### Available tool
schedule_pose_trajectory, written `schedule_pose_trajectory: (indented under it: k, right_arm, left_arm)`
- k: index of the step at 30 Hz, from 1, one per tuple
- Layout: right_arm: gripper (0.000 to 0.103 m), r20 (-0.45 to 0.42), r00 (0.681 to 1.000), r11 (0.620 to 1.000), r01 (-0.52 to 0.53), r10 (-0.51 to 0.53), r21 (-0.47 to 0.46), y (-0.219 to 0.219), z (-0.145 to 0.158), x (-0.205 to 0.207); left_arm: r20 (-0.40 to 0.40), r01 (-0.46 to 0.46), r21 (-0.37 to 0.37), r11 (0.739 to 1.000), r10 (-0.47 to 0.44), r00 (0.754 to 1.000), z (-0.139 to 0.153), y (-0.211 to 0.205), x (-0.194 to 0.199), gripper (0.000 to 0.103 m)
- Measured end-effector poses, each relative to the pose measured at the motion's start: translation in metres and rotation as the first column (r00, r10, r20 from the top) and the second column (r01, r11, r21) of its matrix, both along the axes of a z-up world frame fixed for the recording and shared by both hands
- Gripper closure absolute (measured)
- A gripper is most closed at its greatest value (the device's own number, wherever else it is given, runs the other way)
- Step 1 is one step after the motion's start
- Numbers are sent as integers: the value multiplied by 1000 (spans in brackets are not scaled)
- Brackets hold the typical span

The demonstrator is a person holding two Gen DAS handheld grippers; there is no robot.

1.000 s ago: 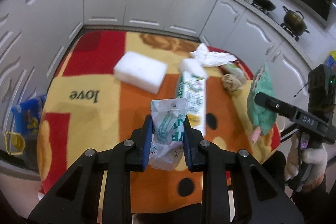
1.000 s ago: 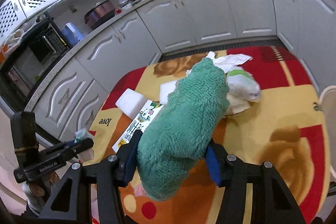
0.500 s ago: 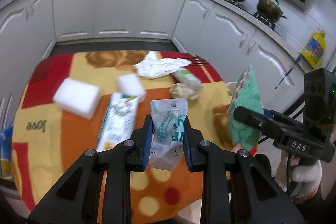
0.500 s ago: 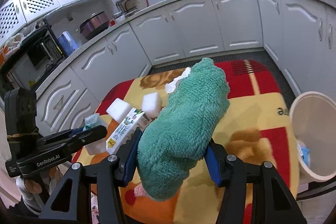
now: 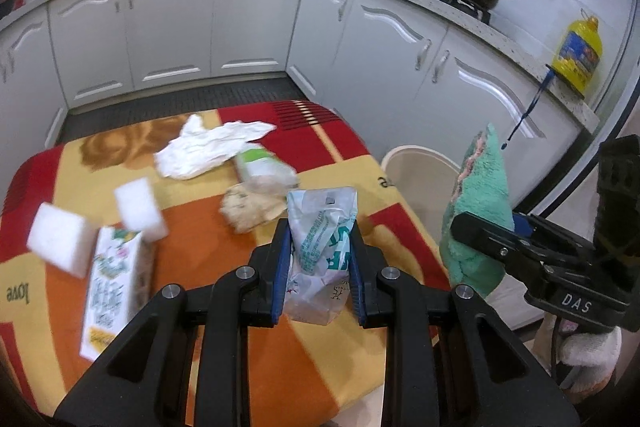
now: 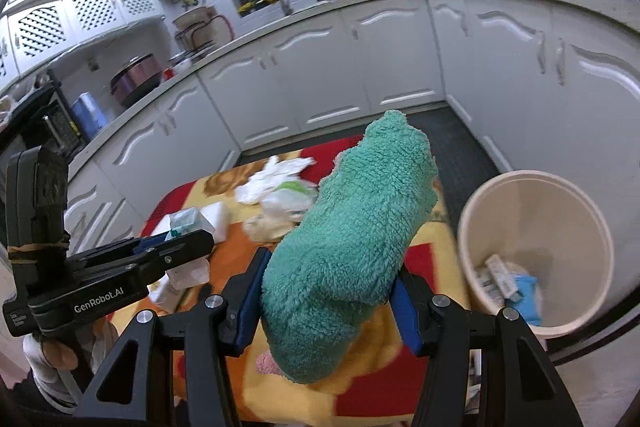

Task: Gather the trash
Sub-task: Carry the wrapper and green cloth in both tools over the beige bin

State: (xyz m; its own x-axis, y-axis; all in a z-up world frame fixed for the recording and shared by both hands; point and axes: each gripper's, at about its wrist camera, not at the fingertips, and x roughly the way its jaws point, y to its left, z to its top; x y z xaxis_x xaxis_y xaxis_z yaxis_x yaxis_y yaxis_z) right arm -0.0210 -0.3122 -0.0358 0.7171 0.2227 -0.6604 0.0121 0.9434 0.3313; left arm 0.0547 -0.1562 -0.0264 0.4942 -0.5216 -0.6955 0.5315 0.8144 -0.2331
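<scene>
My left gripper [image 5: 318, 267] is shut on a crumpled white and teal plastic wrapper [image 5: 320, 247], held above the table's patterned cloth [image 5: 240, 339]. A fluffy green sock [image 6: 352, 239] sticks up between the blue pads of my right gripper [image 6: 328, 295], which is shut on it. That sock [image 5: 478, 211] and the right gripper [image 5: 520, 255] also show at the right of the left wrist view. A cream trash bin [image 6: 536, 251] stands off the table's right edge, with some packets inside. The bin's rim [image 5: 420, 163] peeks out behind the table corner.
On the cloth lie crumpled white paper [image 5: 208, 147], a green and white packet [image 5: 264, 167], a beige wad [image 5: 252, 207], two white foam blocks [image 5: 60, 243] and a printed carton [image 5: 114, 287]. White kitchen cabinets [image 5: 248, 23] curve round behind. A gloved hand [image 5: 588, 355] holds the right gripper.
Both grippers have swung to the right with their loads. The trash bin has come into view beside the table, and the items on the cloth have slid leftward in both views.
</scene>
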Motion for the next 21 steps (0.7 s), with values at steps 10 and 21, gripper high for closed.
schedule_pose_trajectory:
  k: [10,21]
  right_arm:
    - [49,-1,995,995,96,-96,-6,-42,-3,-14]
    - [49,-36,982,983,184,-184,-5,-85,-15,-21]
  left_arm:
    - [-2,76,22,997,-76,997,-3,-56,2,79]
    - [-8,152,37,988,-151,988,-8,-115,4,79]
